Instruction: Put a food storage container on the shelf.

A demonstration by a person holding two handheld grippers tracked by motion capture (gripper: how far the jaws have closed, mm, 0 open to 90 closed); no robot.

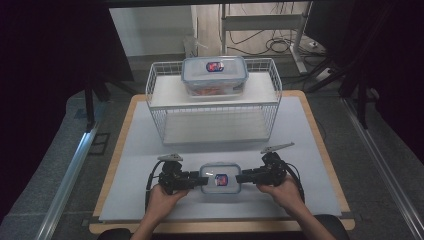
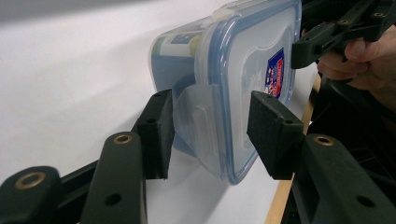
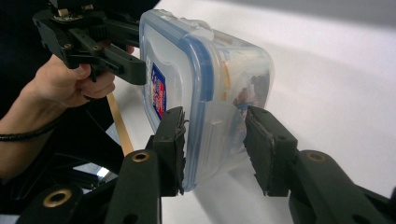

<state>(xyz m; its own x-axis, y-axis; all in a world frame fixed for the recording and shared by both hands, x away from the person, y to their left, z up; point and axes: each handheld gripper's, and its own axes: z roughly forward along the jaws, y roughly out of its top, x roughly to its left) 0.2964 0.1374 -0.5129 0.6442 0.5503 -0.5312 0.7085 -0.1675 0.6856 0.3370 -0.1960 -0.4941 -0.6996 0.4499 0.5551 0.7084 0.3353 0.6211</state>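
Small lidded box (image 1: pixel 220 178), clear plastic with a blue-rimmed lid and a red-and-blue sticker, sits low centre in the high view, on the pale mat (image 1: pixel 150 150) near the table's front edge. Lid faces up; long axis runs left to right across the frame, one short end toward each gripper. Contents: something dark and orange shows through the wall in the right gripper view (image 3: pixel 243 93); a labelled item shows in the left gripper view. Cannot tell what they are.

Left gripper (image 2: pixel 210 135) is at the box's left end, jaws partly open, astride the end clip (image 2: pixel 198 126). One pad touches or nearly touches the clip; the other stands clear of the lid. Not clamped.

Right gripper (image 3: pixel 215 140) is at the opposite end, jaws likewise partly open around that end's clip (image 3: pixel 217 128); the lid-side pad lies against the rim, the other just clear.

Upper centre of the high view: a white wire basket (image 1: pixel 160 107), with a larger lidded box (image 1: pixel 214 75) resting on top of it, orange contents inside, long axis also left to right.
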